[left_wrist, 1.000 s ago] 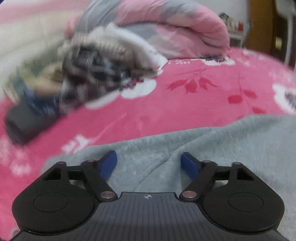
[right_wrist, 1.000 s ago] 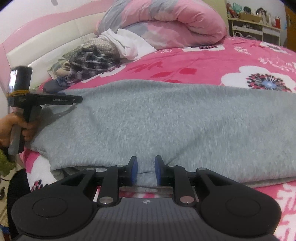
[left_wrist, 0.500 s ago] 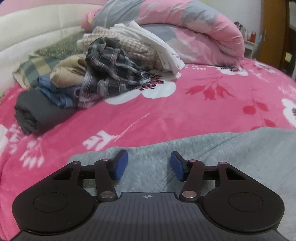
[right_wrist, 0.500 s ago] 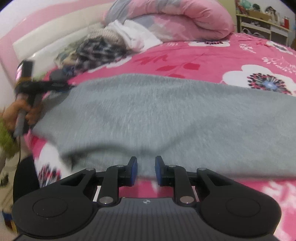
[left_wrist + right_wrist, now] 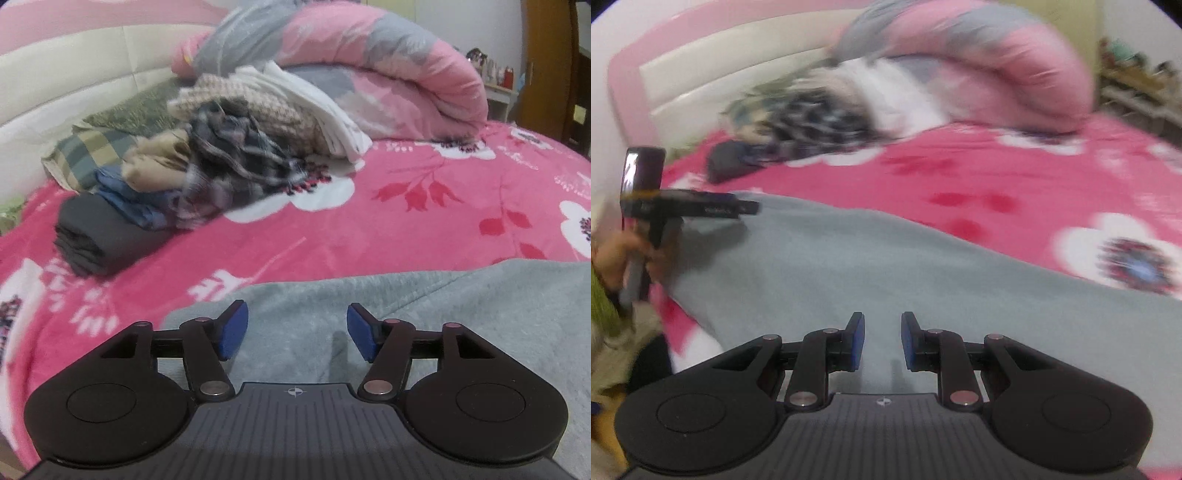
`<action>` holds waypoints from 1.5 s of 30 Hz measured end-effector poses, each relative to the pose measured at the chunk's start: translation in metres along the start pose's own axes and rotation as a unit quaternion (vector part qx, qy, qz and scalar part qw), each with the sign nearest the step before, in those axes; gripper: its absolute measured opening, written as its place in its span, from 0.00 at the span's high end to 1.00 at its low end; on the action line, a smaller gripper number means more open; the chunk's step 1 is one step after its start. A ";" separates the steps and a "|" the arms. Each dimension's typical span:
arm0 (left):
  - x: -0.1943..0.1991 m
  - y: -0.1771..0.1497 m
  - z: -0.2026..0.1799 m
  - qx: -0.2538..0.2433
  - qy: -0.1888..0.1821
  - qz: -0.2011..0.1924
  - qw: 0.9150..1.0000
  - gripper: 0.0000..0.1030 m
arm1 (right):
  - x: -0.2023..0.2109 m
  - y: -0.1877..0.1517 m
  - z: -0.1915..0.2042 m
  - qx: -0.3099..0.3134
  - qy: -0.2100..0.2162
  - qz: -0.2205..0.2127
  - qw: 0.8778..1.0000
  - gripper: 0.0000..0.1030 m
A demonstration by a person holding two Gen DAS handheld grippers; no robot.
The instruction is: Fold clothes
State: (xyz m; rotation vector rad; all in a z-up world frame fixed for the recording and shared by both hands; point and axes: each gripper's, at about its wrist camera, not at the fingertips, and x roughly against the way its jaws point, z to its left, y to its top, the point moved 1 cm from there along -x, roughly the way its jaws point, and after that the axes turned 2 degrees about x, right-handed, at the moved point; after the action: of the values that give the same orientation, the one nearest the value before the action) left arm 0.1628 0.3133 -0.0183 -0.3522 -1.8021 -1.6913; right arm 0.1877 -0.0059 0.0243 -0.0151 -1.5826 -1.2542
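A grey fleece garment (image 5: 886, 266) lies spread over the pink flowered bedspread (image 5: 960, 177). My right gripper (image 5: 882, 341) sits at its near edge, jaws narrow, pads pinching a strip of the grey cloth between them. My left gripper (image 5: 297, 332) hovers over the garment's (image 5: 406, 302) left corner. Its jaws are opening, and the blue pads stand apart without pressing the cloth below. From the right wrist view the left gripper (image 5: 750, 208) shows at the far left, held by a hand (image 5: 620, 254) over that corner.
A pile of unfolded clothes (image 5: 221, 147) and a folded dark garment (image 5: 96, 236) lie near the padded headboard (image 5: 74, 74). A rolled pink and grey duvet (image 5: 369, 62) lies behind them. A shelf (image 5: 1137, 74) stands past the bed's far right.
My right gripper has risen with the garment's near edge still pinched. The left gripper's jaws narrowed, then widened again, and it lifted slightly over the corner.
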 end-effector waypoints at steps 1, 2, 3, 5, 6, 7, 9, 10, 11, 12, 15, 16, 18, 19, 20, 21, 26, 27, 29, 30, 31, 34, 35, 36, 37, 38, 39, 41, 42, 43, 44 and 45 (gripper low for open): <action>0.003 -0.001 0.001 -0.006 0.011 -0.006 1.000 0.31 | -0.017 0.011 0.005 0.001 0.021 0.008 1.000 0.78; 0.005 -0.003 0.002 -0.021 0.024 -0.011 0.999 0.31 | -0.034 0.022 0.011 0.004 0.040 0.020 0.999 0.78; 0.004 -0.005 0.002 -0.040 0.033 -0.013 0.999 0.31 | -0.054 0.032 0.020 0.010 0.055 0.033 0.998 0.78; -0.004 -0.009 0.003 -0.064 0.035 -0.003 0.997 0.30 | -0.087 0.044 0.035 0.027 0.074 0.056 0.995 0.78; -0.008 -0.011 0.003 -0.075 0.036 0.002 0.997 0.30 | -0.101 0.044 0.040 0.030 0.072 0.072 0.994 0.78; -0.011 -0.012 0.004 -0.079 0.040 0.004 0.996 0.30 | -0.116 0.043 0.044 0.032 0.069 0.089 0.993 0.78; -0.017 -0.011 0.006 -0.079 0.047 0.005 0.996 0.29 | -0.121 0.031 0.044 0.045 0.067 0.096 0.992 0.78; -0.019 -0.009 0.010 -0.068 0.046 0.009 0.997 0.29 | -0.114 0.022 0.044 0.055 0.070 0.101 0.991 0.78; -0.021 -0.007 0.014 -0.057 0.046 0.012 0.997 0.28 | -0.102 0.013 0.041 0.056 0.076 0.115 0.989 0.78; -0.023 -0.006 0.018 -0.048 0.045 0.014 0.998 0.28 | -0.091 0.003 0.039 0.057 0.082 0.129 0.987 0.78; -0.031 0.000 0.027 -0.027 0.043 0.025 0.998 0.28 | -0.067 -0.009 0.033 0.048 0.094 0.172 0.979 0.78; -0.033 0.002 0.029 -0.025 0.043 0.028 0.998 0.28 | -0.064 -0.004 0.032 0.044 0.094 0.179 0.978 0.78; -0.037 0.003 0.031 -0.027 0.043 0.039 0.998 0.27 | -0.059 0.005 0.030 0.035 0.093 0.193 0.976 0.78; -0.040 0.004 0.032 -0.026 0.041 0.046 0.998 0.26 | -0.056 0.010 0.030 0.031 0.092 0.200 0.975 0.78; -0.042 0.004 0.033 -0.022 0.038 0.053 0.998 0.26 | -0.058 0.022 0.035 0.034 0.096 0.180 0.978 0.78; -0.045 0.004 0.034 -0.019 0.035 0.060 0.997 0.24 | -0.065 0.039 0.041 0.035 0.095 0.156 0.983 0.78; -0.055 0.002 0.043 -0.011 0.032 0.069 0.997 0.12 | -0.133 0.094 0.076 -0.001 0.117 0.078 0.990 0.78; -0.056 0.001 0.044 -0.006 0.030 0.068 0.997 0.11 | -0.148 0.085 0.081 -0.009 0.119 0.109 0.987 0.78; -0.057 -0.001 0.048 0.009 0.022 0.069 0.997 0.11 | -0.155 0.059 0.091 0.008 0.116 0.134 0.984 0.78; -0.057 -0.001 0.049 0.012 0.019 0.068 0.997 0.11 | -0.145 0.043 0.098 0.035 0.110 0.124 0.986 0.78; -0.058 -0.001 0.049 0.015 0.017 0.067 0.997 0.11 | -0.135 0.026 0.105 0.062 0.104 0.114 0.986 0.77; -0.058 -0.001 0.049 0.014 0.019 0.064 0.998 0.11 | -0.110 0.012 0.108 0.057 0.125 0.163 0.977 0.74; -0.058 -0.001 0.049 0.015 0.020 0.064 0.998 0.11 | -0.101 0.008 0.108 0.054 0.132 0.179 0.973 0.74; -0.058 -0.001 0.049 0.016 0.020 0.064 0.998 0.11 | -0.093 0.003 0.109 0.052 0.138 0.196 0.969 0.74; -0.058 -0.001 0.048 0.016 0.021 0.063 0.998 0.11 | -0.094 0.013 0.112 0.053 0.134 0.181 0.973 0.74; -0.058 -0.001 0.048 0.016 0.023 0.063 0.998 0.11 | -0.097 0.024 0.115 0.055 0.128 0.164 0.976 0.74; -0.058 -0.001 0.048 0.014 0.025 0.062 0.998 0.10 | -0.099 0.035 0.118 0.057 0.123 0.148 0.980 0.74; -0.057 -0.001 0.045 0.007 0.031 0.059 0.998 0.10 | -0.114 0.053 0.127 0.054 0.117 0.109 0.986 0.74; -0.057 -0.001 0.044 0.002 0.034 0.057 0.998 0.10 | -0.122 0.062 0.132 0.052 0.114 0.089 0.988 0.74; -0.056 -0.001 0.043 -0.003 0.038 0.055 0.998 0.09 | -0.133 0.063 0.134 0.040 0.117 0.094 0.988 0.74; -0.056 -0.002 0.041 -0.008 0.041 0.054 0.998 0.09 | -0.144 0.056 0.138 0.027 0.129 0.114 0.985 0.74; -0.056 -0.002 0.040 -0.010 0.043 0.052 0.998 0.09 | -0.153 0.037 0.142 0.017 0.136 0.140 0.981 0.74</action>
State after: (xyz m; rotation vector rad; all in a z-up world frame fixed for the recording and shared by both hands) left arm 0.1934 0.3643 -0.0530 -0.3703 -1.6775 -1.6285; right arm 0.1754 0.1947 -0.0421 -0.0411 -1.3131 -0.9653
